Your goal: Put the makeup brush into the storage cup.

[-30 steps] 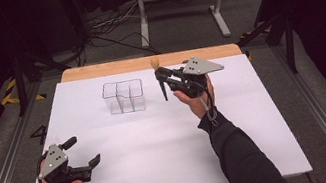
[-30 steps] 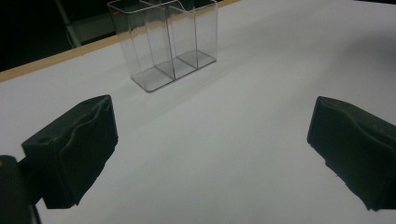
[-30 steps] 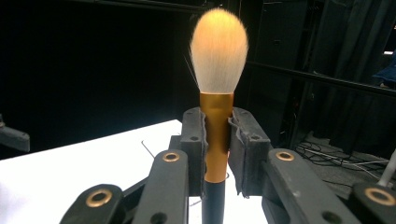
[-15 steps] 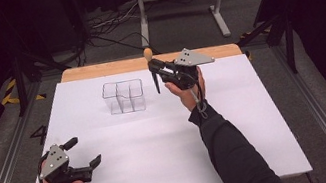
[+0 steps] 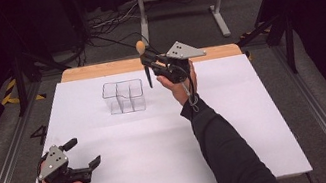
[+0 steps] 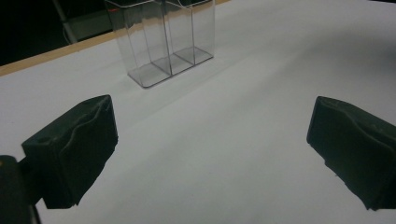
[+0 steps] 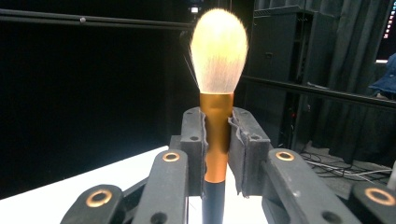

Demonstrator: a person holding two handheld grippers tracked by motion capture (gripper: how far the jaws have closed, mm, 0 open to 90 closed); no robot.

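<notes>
Above the far middle of the white tabletop, the right gripper is held aloft with its fingers closed tight on a makeup brush, clamping its copper-coloured ferrule from both sides. The brush stands nearly upright: its pale bristle head points up, its dark handle hangs straight down below the fingers, so its long axis runs vertical. In the high view the handle's lower end hangs in the air just to the right of a clear plastic organizer, which stands on the tabletop with its open-topped compartments side by side; the brush is not touching it.

Near the front left corner, the left gripper rests low in the person's hand, its fingers spread wide with nothing between them but bare tabletop. It is well apart from the organizer, with no object lying between them.
</notes>
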